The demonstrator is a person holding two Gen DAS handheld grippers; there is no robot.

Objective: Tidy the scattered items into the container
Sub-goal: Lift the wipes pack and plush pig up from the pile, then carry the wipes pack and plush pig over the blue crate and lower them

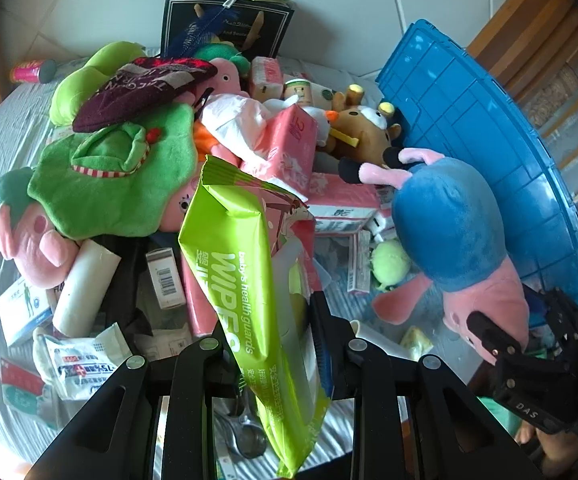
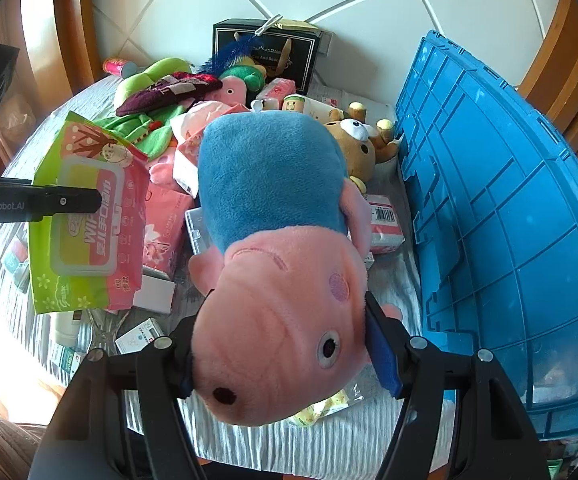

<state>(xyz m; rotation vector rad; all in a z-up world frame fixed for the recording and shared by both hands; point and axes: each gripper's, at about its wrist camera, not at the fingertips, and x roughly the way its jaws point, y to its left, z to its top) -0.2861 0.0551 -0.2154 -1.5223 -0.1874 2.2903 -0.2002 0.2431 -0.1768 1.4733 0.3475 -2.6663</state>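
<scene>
Soft green-and-pink plastic wipes pack: white print "baby's health guards" & big "WIPES", last letters hidden by the fingers; some Chinese chars too small to read. Black moulded left gripper arm: "GenRobot.AI" in grey. Black moulded right gripper body: "DAS". Pink paper tissue pack: "2" w/ Chinese chars. Black cardboard box w/ gold frame: script, partly "And Sauc…". Small white carton: barcode, digits unreadable.
</scene>
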